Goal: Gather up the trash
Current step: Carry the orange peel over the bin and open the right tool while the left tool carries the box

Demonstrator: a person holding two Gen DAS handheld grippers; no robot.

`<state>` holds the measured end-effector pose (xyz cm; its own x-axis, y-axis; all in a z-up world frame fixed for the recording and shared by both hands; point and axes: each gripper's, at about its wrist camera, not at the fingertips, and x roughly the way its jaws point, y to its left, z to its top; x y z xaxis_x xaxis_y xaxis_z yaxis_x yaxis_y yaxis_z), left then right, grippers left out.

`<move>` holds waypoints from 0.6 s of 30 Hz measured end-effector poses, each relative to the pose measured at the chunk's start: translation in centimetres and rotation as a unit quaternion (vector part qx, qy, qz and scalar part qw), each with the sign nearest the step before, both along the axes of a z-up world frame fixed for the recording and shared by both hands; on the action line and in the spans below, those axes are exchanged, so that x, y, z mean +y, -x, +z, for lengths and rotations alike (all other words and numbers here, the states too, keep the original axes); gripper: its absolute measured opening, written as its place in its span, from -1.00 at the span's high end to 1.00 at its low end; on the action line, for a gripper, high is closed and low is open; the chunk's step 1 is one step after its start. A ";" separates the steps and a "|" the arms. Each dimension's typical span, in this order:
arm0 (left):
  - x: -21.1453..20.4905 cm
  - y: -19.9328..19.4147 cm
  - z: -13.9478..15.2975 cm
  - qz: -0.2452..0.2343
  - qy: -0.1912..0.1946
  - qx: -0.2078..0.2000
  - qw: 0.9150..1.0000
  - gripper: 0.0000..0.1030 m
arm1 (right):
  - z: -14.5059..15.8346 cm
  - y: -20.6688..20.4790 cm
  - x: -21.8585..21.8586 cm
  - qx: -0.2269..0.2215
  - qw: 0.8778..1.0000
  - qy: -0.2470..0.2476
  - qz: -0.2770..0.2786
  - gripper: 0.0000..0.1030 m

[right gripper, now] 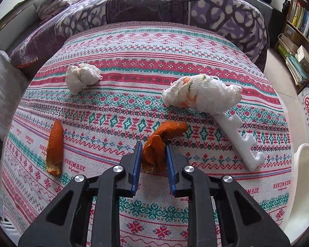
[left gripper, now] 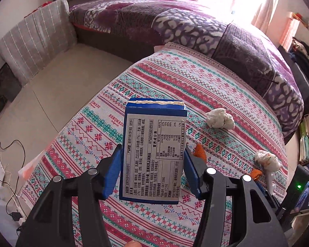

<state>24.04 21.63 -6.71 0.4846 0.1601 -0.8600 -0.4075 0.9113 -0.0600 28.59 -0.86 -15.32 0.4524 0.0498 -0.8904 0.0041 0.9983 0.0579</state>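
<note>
Blue box (left gripper: 153, 150) clamped upright between the pads of the left gripper (left gripper: 152, 160), held above the patterned tablecloth (left gripper: 175, 78); label side facing the camera. Orange peel (right gripper: 156, 146) pinched between the nearly closed fingers of the right gripper (right gripper: 153, 156), low over the same tablecloth. Farther out on the cloth: second peel (right gripper: 55, 148) left of the pinched one, two paper wads (right gripper: 81, 78) (right gripper: 201, 94) beyond it, white plastic hook strip (right gripper: 240, 142) to its right.

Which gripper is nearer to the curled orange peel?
Right. The right gripper has the curled orange peel between its fingers; the left gripper holds a blue box elsewhere above the tablecloth.
</note>
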 end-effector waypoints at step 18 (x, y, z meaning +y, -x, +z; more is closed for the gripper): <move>-4.2 3.3 4.9 0.006 -0.121 -0.131 0.984 -0.07 | 8.9 5.0 -1.1 -0.127 0.992 0.023 0.002 0.59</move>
<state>20.69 17.40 -1.81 0.6815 0.3520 -0.6416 -0.4179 0.9069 0.0538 23.57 -1.92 -6.47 0.6626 0.0142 -0.7488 -0.0088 0.9999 0.0112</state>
